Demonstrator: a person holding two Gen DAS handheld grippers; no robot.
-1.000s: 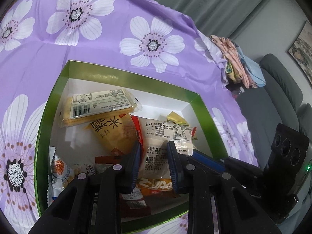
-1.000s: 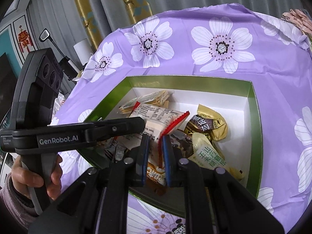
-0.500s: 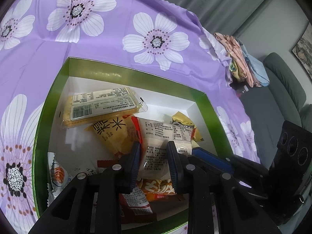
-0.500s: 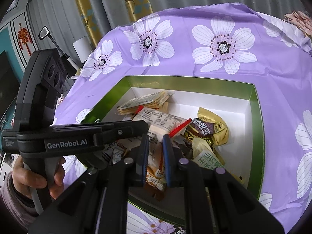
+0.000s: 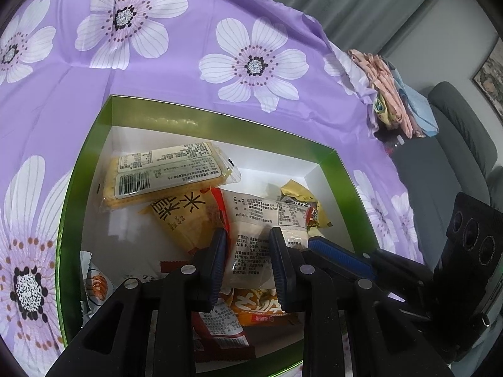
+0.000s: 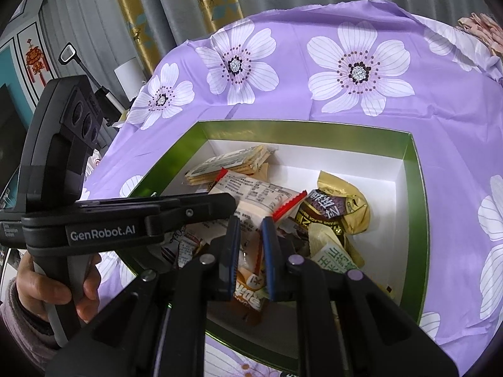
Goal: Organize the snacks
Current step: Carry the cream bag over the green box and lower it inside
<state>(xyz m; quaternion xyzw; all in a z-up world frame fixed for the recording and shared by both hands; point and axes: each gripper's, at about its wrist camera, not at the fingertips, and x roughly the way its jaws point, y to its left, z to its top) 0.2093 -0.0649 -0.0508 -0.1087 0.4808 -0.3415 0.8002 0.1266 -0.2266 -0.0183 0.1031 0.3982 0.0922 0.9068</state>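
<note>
So the green-rimmed box (image 5: 342,169) is sitting on a purple cloth with big white flowers (image 5: 176,72), and there's plenty of bare cloth showing beyond its far wall. Inside, the snacks are all crowding toward the near side, leaving a strip of white floor open along the far wall and the far right corner.

Both grippers are hanging over the near part of the box. The left gripper (image 5: 248,264) is clamping a pale packet with red serrated ends (image 5: 251,220), its blue pads pressing on both sides. The right gripper (image 6: 250,251) is closing on the same packet's other end, jaws nearly together, with the crinkly film bunching between them. A hand (image 6: 53,286) is gripping the left tool's handle.

Counting what I can make out: one flat clear-wrapped cracker pack with a barcode label (image 5: 166,172), one yellow pouch with big dark characters (image 5: 185,216), one orange packet (image 5: 257,308) under the held one, one gold foil sweet (image 6: 342,204), one pale green-lettered wrapper (image 6: 333,257), plus a few more half buried that I can't really tell apart. Everything is looking glossy and crumpled except the stiff square crackers.
</note>
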